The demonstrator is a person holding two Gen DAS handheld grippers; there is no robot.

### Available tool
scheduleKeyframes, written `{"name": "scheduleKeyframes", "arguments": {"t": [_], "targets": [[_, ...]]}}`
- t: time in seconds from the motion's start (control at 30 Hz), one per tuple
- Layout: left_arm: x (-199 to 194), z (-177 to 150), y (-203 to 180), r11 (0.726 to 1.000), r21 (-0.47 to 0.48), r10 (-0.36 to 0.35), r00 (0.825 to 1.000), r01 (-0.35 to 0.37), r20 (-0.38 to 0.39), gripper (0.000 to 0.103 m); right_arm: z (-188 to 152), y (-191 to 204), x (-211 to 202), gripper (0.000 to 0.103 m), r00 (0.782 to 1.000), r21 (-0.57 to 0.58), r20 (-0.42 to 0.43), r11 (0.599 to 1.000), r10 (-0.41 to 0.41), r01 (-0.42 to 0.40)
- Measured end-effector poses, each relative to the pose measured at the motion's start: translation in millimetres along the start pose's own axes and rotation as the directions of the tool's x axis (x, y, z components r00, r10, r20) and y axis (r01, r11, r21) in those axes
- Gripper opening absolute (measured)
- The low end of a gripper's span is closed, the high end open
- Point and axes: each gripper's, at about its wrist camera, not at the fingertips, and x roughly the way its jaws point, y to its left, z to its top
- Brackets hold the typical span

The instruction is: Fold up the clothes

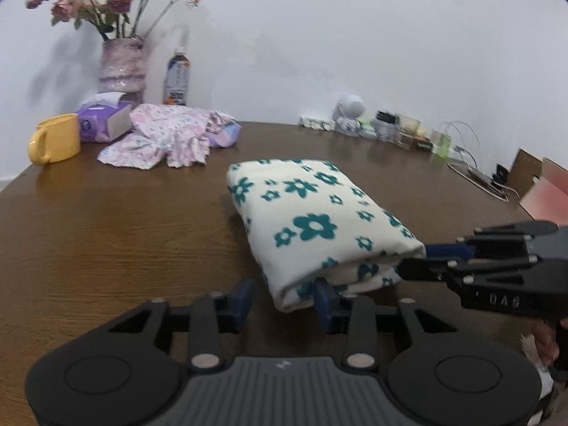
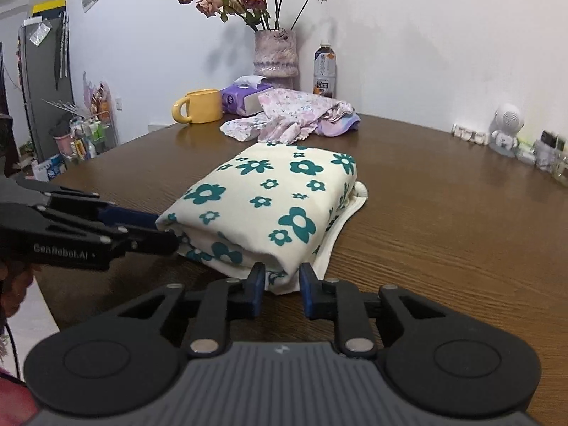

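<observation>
I have the cream garment with teal flowers [image 1: 312,220] folded into a thick bundle on the table [image 1: 124,234], its near edge right at my jaws. My left gripper [image 1: 284,296] has fabric between its pads, but they stand a little apart and I cannot tell whether they press on the corner; my right gripper [image 2: 282,284] looks the same at the other near corner, so I cannot call either a firm grasp. I judge this piece nearly done, perhaps needing only a last tuck or release. Well beyond the jaws a pink floral garment [image 1: 167,135] lies crumpled, still to fold. Past it stand a tissue box [image 1: 103,120] with a tissue sticking out, a yellow mug [image 1: 56,138] whose contents I cannot see, and a vase [image 1: 122,67] holding dried roses.
</observation>
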Motion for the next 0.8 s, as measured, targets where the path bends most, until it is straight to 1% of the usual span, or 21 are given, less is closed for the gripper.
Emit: {"name": "scheduleKeyframes", "arguments": {"t": [0.03, 0.07, 0.13, 0.17, 0.2, 0.27, 0.33, 0.37, 0.47, 0.5, 0.53, 0.63, 0.8], "targets": [[0.6, 0.5, -1.4, 1.000, 0.001, -0.004, 1.000, 0.003, 0.006, 0.011, -0.4, 0.9, 1.6, 0.018, 1.000, -0.007, -0.001, 1.000, -0.020, 0.020], [1.2, 0.4, -3.0, 1.000, 0.000, -0.002, 1.000, 0.002, 0.012, 0.010, -0.9, 1.4, 3.1, 0.014, 1.000, -0.011, -0.001, 1.000, -0.029, 0.029], [2.0, -0.4, -4.6, 1.000, -0.009, -0.001, 1.000, 0.002, 0.018, 0.010, -2.4, 3.2, 4.8, 0.005, 1.000, -0.020, -0.002, 1.000, -0.020, 0.020], [2.1, -0.8, -4.1, 1.000, -0.021, -0.009, 1.000, 0.009, 0.018, 0.010, -3.5, 5.0, 5.7, 0.005, 1.000, -0.033, -0.003, 0.999, -0.027, 0.027], [1.8, -1.2, -2.4, 0.999, -0.041, -0.017, 1.000, 0.018, 0.019, 0.012, -4.5, 6.7, 6.6, 0.005, 0.999, -0.048, -0.004, 0.998, -0.037, 0.036], [0.0, -2.5, 3.8, 0.994, -0.105, -0.027, 1.000, 0.028, 0.013, 0.019, -5.4, 8.1, 5.7, 0.005, 0.999, -0.060, -0.004, 0.997, -0.049, 0.048], [-3.1, -4.3, 7.4, 0.990, -0.140, -0.020, 1.000, 0.021, 0.009, 0.026, -4.6, 7.6, 2.7, 0.007, 0.999, -0.048, 0.001, 0.998, -0.049, 0.049], [-4.9, -5.7, 7.5, 0.989, -0.145, -0.015, 1.000, 0.017, 0.013, 0.026, -4.2, 6.8, 0.2, 0.008, 0.999, -0.040, 0.009, 0.998, -0.047, 0.047], [-5.9, -7.6, 7.8, 0.988, -0.157, -0.010, 1.000, 0.014, 0.028, 0.025, -4.2, 7.1, -3.6, 0.008, 0.999, -0.042, 0.023, 0.998, -0.048, 0.048], [-5.6, -7.9, 7.7, 0.987, -0.159, -0.012, 0.999, 0.018, 0.034, 0.020, -4.4, 7.1, -3.2, 0.008, 0.999, -0.041, 0.024, 0.998, -0.048, 0.049], [-5.3, -8.2, 7.5, 0.987, -0.160, -0.019, 0.999, 0.025, 0.040, 0.010, -4.6, 7.3, -2.6, 0.008, 0.998, -0.042, 0.025, 0.998, -0.051, 0.052], [-6.4, -9.6, 4.3, 0.987, -0.159, -0.016, 0.998, 0.026, 0.064, 0.007, -5.6, 7.8, 0.1, 0.007, 0.998, -0.043, 0.023, 0.997, -0.056, 0.057], [-6.5, -11.9, 5.1, 0.983, -0.181, -0.023, 0.996, 0.039, 0.085, 0.006, -9.8, 8.6, 3.4, 0.003, 0.997, -0.039, 0.018, 0.996, -0.074, 0.074]]}}
